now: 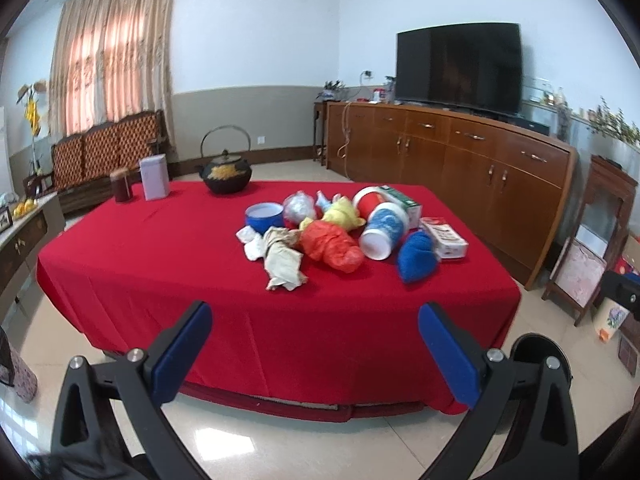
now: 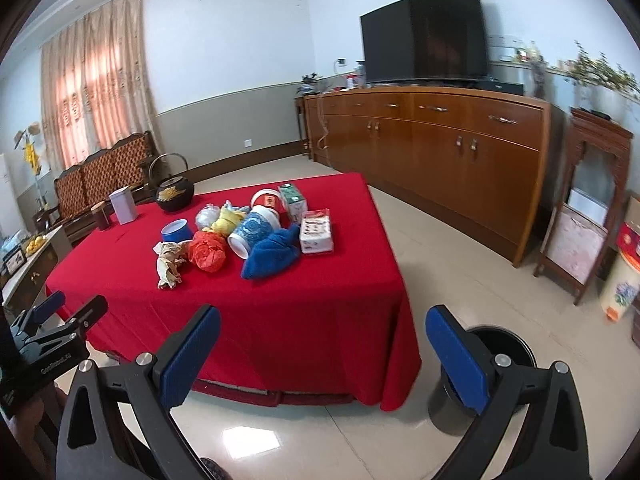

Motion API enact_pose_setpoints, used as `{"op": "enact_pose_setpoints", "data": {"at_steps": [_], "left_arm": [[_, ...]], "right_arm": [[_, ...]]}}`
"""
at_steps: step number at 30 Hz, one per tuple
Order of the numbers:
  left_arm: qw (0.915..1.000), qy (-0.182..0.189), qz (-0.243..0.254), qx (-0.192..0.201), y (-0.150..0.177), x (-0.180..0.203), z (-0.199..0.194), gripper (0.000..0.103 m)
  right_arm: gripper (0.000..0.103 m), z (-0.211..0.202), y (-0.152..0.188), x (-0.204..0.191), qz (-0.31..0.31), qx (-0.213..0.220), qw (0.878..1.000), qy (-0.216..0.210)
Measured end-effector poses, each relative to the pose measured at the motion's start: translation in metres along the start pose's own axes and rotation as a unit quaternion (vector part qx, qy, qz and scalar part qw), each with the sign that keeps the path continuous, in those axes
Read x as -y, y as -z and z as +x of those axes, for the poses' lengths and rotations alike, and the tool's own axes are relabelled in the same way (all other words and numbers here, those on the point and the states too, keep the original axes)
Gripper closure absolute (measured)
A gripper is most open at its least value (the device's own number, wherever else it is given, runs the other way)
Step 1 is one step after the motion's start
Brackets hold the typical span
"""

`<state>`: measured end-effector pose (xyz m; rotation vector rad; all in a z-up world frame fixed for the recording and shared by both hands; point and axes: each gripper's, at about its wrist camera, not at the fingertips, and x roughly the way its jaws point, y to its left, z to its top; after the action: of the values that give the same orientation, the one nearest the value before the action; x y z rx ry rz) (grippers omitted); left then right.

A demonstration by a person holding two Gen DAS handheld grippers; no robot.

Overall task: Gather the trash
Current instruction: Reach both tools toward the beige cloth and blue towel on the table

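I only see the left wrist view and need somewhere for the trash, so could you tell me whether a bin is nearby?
Observer: Yes, a round black bin stands on the floor just right of the table's near right corner.
Operator: Thank you. Is the right gripper free to help?
Observer: Yes, the right gripper is open and holds nothing, short of the table's near edge.

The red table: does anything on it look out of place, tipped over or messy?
Yes. On the red table, a heap of trash sits near the middle: crumpled paper, an orange plastic bag and a blue-patterned cup lying on its side. The teapot and tin at the far edge stand upright.
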<state>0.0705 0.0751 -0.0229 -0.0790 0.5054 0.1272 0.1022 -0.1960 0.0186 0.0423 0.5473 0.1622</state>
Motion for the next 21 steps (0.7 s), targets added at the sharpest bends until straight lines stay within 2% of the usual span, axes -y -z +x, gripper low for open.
{"op": "enact_pose_setpoints", "data": {"at_steps": [6,10,15,17,21], "left_arm": [[0.9993,-0.035,-0.003,-0.017,-0.002,-0.017,0.035,0.000],[0.9988,-0.042,-0.010,-0.023,-0.005,-0.026,0.055,0.000],[0.9985,-0.042,-0.014,-0.034,-0.005,-0.033,0.083,0.005],[0.9981,-0.044,-0.018,-0.040,-0.007,-0.035,0.096,0.006],[0.9976,-0.048,-0.025,-0.044,-0.012,-0.038,0.123,0.009]], "right_arm": [[0.000,0.044,-0.015,-0.014,-0.013,-0.009,1.000,-0.005],[0.013,0.071,-0.019,-0.022,-0.015,-0.020,1.000,-0.010],[0.017,0.112,-0.025,-0.020,-0.012,-0.035,0.999,-0.004],[0.025,0.130,-0.029,-0.014,-0.007,-0.042,0.999,-0.002],[0.032,0.164,-0.039,-0.010,-0.003,-0.056,0.998,-0.006]]}}
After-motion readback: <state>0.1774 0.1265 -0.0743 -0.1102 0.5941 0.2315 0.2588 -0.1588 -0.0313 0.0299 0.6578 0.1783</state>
